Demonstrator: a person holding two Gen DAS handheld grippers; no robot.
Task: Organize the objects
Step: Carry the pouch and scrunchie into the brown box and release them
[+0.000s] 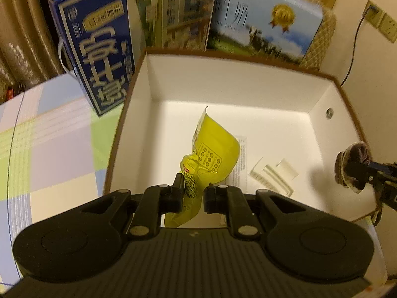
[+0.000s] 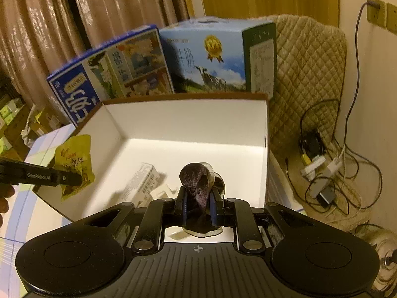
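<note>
Below both claws, open white cardboard box (image 2: pixel 188 121) already holds small items; left claw (image 1: pixel 194 193) grasps crinkled yellow plastic packet (image 1: pixel 213 154), right claw (image 2: pixel 198 204) grasps dark purple fabric bundle (image 2: pixel 197 181), neither dropped yet.

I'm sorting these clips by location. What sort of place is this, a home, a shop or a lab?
Probably a room in a home. A checked tablecloth covers the table, pleated curtains hang behind, a quilted chair cover stands by the wall, and milk cartons sit behind the open white box.
</note>
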